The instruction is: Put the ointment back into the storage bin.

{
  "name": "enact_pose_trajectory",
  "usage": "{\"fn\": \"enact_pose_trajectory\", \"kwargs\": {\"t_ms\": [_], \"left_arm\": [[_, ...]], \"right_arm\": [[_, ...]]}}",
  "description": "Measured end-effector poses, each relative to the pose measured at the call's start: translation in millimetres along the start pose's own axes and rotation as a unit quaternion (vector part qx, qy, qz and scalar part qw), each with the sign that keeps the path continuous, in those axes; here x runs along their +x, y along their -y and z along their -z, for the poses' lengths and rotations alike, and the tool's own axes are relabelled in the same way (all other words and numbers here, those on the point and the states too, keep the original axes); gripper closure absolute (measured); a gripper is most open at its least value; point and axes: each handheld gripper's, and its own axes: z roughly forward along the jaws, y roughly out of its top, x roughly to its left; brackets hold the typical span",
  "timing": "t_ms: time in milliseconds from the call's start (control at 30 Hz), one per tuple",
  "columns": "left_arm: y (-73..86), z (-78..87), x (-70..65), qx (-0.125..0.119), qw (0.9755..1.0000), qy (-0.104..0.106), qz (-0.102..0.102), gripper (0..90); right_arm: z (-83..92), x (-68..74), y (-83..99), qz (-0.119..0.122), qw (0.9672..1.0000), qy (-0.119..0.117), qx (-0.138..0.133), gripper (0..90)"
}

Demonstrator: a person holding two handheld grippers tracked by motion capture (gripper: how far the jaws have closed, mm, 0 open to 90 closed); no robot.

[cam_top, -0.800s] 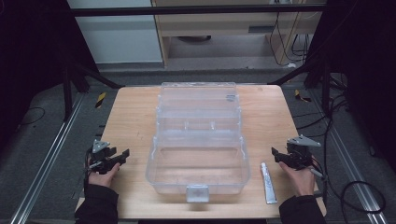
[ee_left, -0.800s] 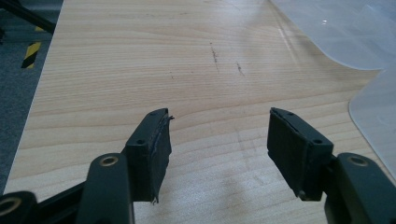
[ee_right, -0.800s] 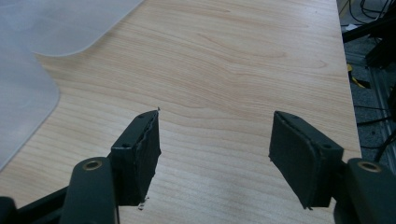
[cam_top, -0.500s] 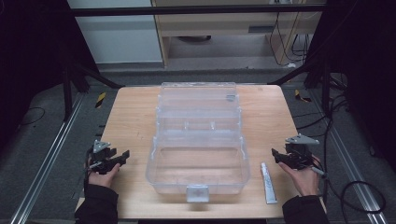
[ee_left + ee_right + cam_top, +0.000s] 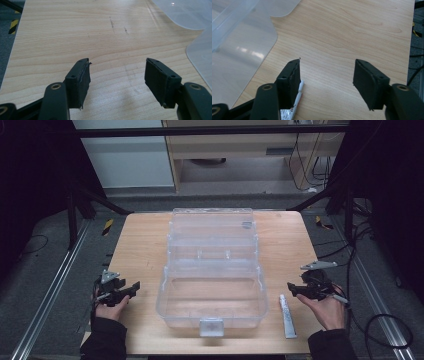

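Wood grain is showing between both pairs of jaws, so neither tool is gripping anything at this moment. The left gripper (image 5: 131, 288) is resting at the near left of the table (image 5: 140, 240), jaws spread wide over bare board, and against the earlier pictures it is sitting in practically the same spot. The right gripper (image 5: 292, 289) is the one that is moving: it is sitting slightly nearer the person's edge than it was a moment ago, and is now hanging just beside the white tube (image 5: 287, 316) lying on the table to the right of the clear plastic box (image 5: 212, 306). In the right gripper view, the tube (image 5: 294, 103) is peeking out from behind the left-hand jaw, its end poking toward the open gap but not yet lying between the pads. The clear box is standing open in the middle of the table with its lid folded back away from the person, and its tub is looking empty. My reading is that this small drift is the right hand lining up on the tube, probably to lift it into the box; the jaws are already spread wide enough, so what is lacking is a sideways shift to bring the tube squarely between them before closing.
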Motion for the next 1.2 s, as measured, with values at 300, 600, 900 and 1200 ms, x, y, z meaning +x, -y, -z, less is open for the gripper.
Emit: {"fn": "enact_pose_trajectory", "kwargs": {"t_ms": [300,600,900,1200], "left_arm": [[0.1,-0.8,-0.2,0.004,1.0000,0.003,-0.001,36.4],[0.3,-1.7,-0.8,0.007,1.0000,0.006,0.000,36.3],[0.3,-1.5,-0.9,0.008,0.9999,0.006,-0.003,36.4],[0.2,-1.2,-1.1,0.008,1.0000,0.004,-0.004,36.4]], "right_arm": [[7.1,6.0,-11.2,-0.012,0.9991,-0.006,0.039,39.7],[6.4,8.6,-14.0,-0.027,0.9963,-0.021,0.079,40.3],[0.9,15.0,-13.8,-0.035,0.9915,-0.028,0.122,40.2],[-7.1,20.2,-9.2,-0.044,0.9862,-0.024,0.157,41.8]]}}
